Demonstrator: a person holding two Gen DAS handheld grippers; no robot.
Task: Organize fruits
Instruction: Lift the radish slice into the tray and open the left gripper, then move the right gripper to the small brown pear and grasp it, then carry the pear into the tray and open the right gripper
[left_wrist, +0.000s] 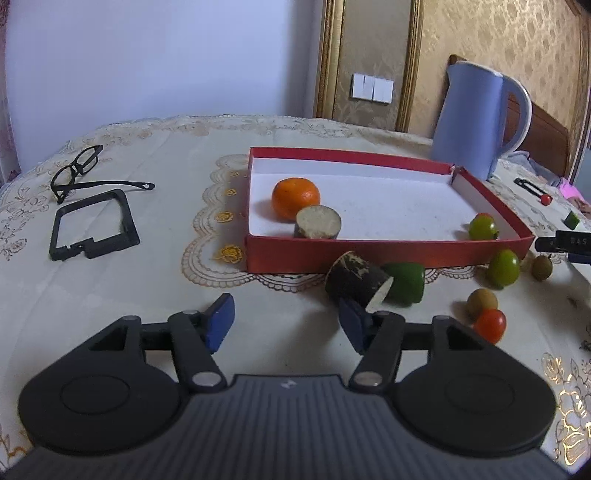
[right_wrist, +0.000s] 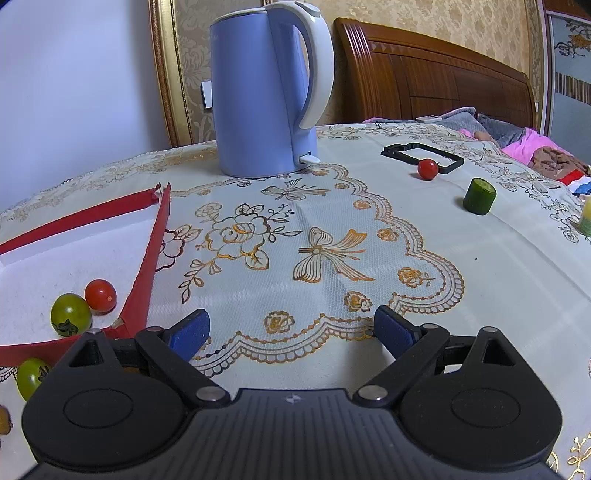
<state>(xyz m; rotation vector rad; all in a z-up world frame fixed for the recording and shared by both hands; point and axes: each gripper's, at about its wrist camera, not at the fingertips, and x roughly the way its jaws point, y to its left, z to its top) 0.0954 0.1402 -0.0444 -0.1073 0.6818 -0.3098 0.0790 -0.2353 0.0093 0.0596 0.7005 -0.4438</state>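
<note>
A red box with a white floor (left_wrist: 388, 254) holds an orange (left_wrist: 295, 198), a dark cut cylinder piece (left_wrist: 318, 222) and a green tomato (left_wrist: 482, 228). In front of it lie another dark cylinder piece (left_wrist: 356, 279), a green pepper piece (left_wrist: 405, 283), a green tomato (left_wrist: 503, 268), two brown fruits (left_wrist: 481, 301) and a red tomato (left_wrist: 489, 325). My left gripper (left_wrist: 286, 323) is open and empty just short of the dark piece. My right gripper (right_wrist: 291, 332) is open and empty beside the box's corner (right_wrist: 147, 269); a red tomato (right_wrist: 100, 294) and green tomato (right_wrist: 71, 314) lie inside it.
A blue kettle (right_wrist: 264, 88) stands behind the box. Glasses (left_wrist: 79, 171) and a black frame (left_wrist: 92, 225) lie at the left. A red tomato (right_wrist: 427, 169), a black frame (right_wrist: 423, 155) and a green cucumber piece (right_wrist: 479, 195) lie at the far right.
</note>
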